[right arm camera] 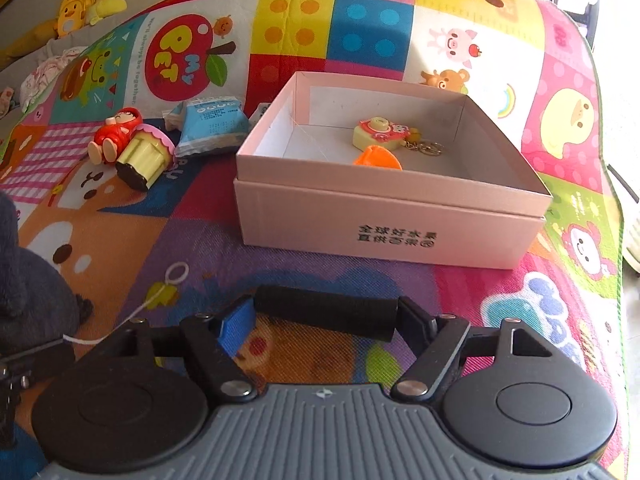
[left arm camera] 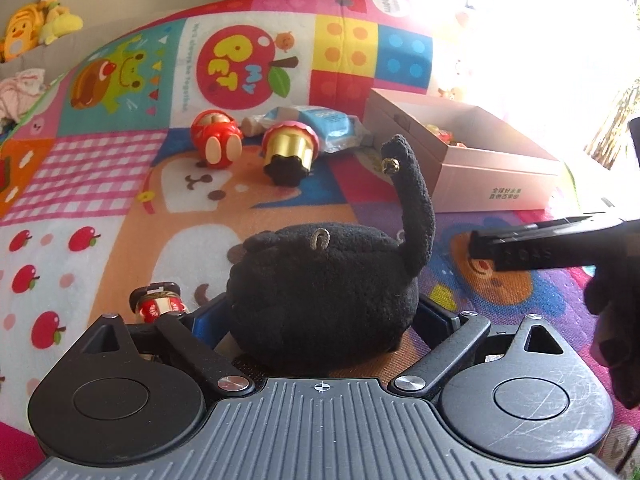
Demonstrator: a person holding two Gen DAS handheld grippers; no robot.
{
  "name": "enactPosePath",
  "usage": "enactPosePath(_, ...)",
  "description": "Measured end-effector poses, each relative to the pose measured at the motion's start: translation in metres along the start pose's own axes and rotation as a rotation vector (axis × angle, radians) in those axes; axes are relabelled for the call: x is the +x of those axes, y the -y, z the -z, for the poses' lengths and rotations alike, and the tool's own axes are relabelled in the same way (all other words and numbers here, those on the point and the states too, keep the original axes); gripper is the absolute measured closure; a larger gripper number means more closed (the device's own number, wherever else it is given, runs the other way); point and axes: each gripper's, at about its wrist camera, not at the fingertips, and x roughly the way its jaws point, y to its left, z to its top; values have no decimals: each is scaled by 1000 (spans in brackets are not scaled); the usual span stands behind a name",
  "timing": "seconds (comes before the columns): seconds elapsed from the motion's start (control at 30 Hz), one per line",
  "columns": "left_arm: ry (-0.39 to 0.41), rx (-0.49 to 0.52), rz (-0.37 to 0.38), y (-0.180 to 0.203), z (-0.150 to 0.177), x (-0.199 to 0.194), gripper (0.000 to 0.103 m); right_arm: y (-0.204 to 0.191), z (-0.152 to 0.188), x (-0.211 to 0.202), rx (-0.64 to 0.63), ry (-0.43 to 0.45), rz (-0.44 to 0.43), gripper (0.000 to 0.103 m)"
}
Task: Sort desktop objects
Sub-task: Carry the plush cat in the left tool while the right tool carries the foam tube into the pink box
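Observation:
A black plush toy with an upright tail sits on the colourful play mat between the fingers of my left gripper. Its jaws stand wide and the plush looks unsqueezed. My right gripper is shut on a black cylinder, with a pad against each end, just above the mat and in front of the pink box. The box holds a yellow toy camera keychain and an orange piece. The plush also shows at the left edge of the right wrist view.
A red doll, a gold cupcake toy and a blue packet lie together beyond the plush. A small red-and-white item sits by my left finger. A dark gloved hand is at the right. A white string loop lies on the mat.

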Motion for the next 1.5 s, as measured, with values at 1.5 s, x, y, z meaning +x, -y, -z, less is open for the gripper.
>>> enactPosePath(1.5,-112,88,448,144,-170,179,8,135,-22,-95,96,361,119,27)
